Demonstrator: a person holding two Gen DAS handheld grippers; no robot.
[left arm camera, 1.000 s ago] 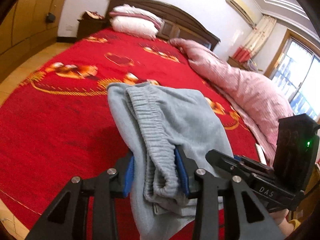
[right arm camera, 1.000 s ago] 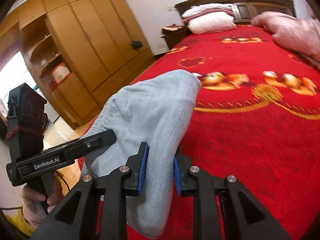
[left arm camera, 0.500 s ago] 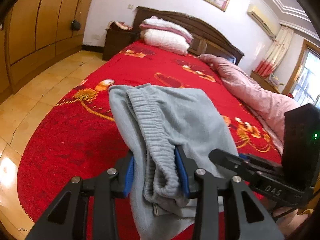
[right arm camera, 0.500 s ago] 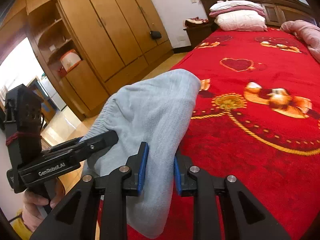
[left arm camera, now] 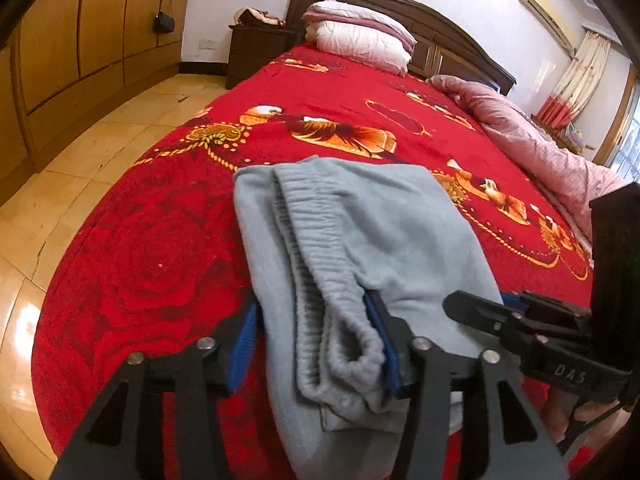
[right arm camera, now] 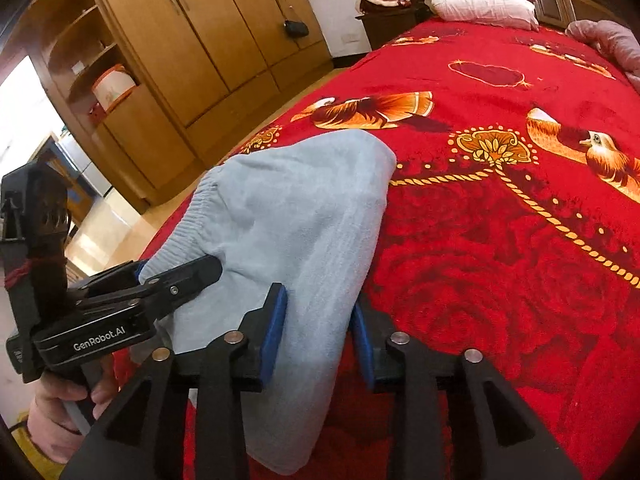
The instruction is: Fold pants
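Observation:
The folded light grey pants lie at the near end of the red bed. My left gripper has its blue pads around the ribbed waistband fold, with a gap on the left side, so the jaws look open. My right gripper straddles the other folded edge of the pants with its jaws parted. Each gripper shows in the other's view: the right one and the left one.
The red patterned bedspread covers the bed. Pillows and a headboard are at the far end. A pink quilt lies along the right side. Wooden wardrobes and a tiled floor are to the left.
Both grippers have moved down and back toward the near end of the bed with the pants. Their jaws have widened around the cloth, which now rests on the bedspread.

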